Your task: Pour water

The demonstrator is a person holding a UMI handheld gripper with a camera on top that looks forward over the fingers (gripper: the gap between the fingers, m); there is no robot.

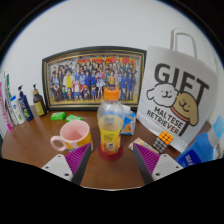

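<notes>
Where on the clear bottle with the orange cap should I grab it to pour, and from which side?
Grip the bottle around its straight middle body, below the orange cap, coming straight ahead. It stands upright just ahead of the open hand-held gripper, roughly centred between the fingers. The pink cup sits close at its left and a small carton behind on the right, so a frontal approach looks safest.
</notes>
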